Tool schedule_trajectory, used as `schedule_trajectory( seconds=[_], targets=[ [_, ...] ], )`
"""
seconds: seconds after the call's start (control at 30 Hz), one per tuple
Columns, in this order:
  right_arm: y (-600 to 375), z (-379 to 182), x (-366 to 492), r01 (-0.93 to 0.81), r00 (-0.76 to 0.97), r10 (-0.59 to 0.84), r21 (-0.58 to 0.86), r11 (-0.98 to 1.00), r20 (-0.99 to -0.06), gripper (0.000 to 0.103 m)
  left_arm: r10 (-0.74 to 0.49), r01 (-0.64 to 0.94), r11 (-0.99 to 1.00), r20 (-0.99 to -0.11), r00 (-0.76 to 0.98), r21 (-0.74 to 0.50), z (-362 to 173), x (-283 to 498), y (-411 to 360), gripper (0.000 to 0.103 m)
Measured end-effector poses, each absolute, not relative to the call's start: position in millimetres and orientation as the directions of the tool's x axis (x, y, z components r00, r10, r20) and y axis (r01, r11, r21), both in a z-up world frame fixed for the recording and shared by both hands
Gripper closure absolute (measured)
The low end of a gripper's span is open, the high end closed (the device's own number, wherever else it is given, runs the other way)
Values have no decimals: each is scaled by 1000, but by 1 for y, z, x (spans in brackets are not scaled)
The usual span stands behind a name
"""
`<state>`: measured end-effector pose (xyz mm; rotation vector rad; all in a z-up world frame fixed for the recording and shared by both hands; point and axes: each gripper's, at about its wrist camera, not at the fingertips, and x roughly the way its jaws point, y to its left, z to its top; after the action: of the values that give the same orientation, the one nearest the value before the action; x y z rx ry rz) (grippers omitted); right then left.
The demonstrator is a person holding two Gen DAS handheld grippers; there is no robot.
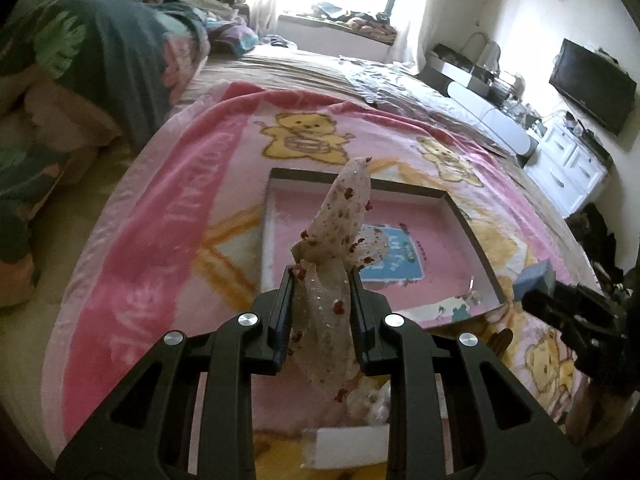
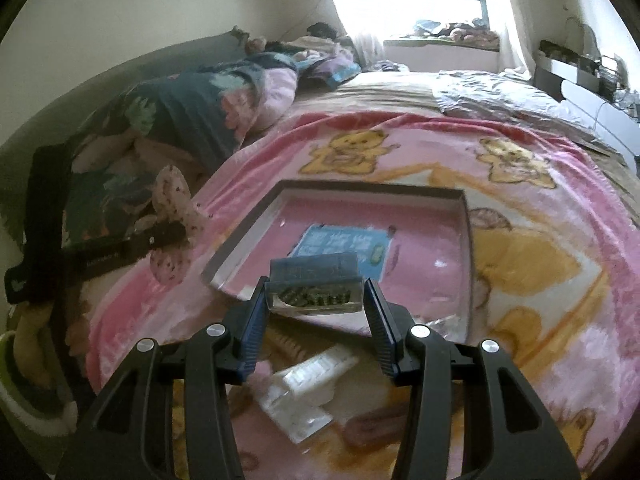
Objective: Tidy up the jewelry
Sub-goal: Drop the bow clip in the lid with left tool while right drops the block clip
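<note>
Left gripper clamped on speckled translucent hair bow, long axis running forward and up, tip pointing away over pink tray. Right gripper clamped on small clear box, long axis crosswise between fingers, dark item inside, possibly chain, too blurred. Both held above tray near edge on bear blanket on bed.

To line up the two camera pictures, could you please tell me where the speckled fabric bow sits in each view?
Left wrist view: the speckled bow stands at centre, pinched between the left gripper fingers, above the tray.
Right wrist view: the same bow appears at far left, held by the left gripper over the blanket.
Shared landmark: the pink tray with the blue card inside.
</note>
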<state>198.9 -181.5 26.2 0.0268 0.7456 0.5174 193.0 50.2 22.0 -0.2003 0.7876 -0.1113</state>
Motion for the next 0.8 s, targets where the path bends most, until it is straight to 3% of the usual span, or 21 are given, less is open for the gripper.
schedule_trajectory(
  seconds=[0.3,0.8],
  targets=[
    [-209,17,235,-370,648,405,198,908,-645,57,-176,55,980,-717,674,-189,10,228,21,86],
    [-208,-37,271,-338,568,371,203,919,-735,57,-150,47,987,-774,615,-154,-31,267,2,81]
  ],
)
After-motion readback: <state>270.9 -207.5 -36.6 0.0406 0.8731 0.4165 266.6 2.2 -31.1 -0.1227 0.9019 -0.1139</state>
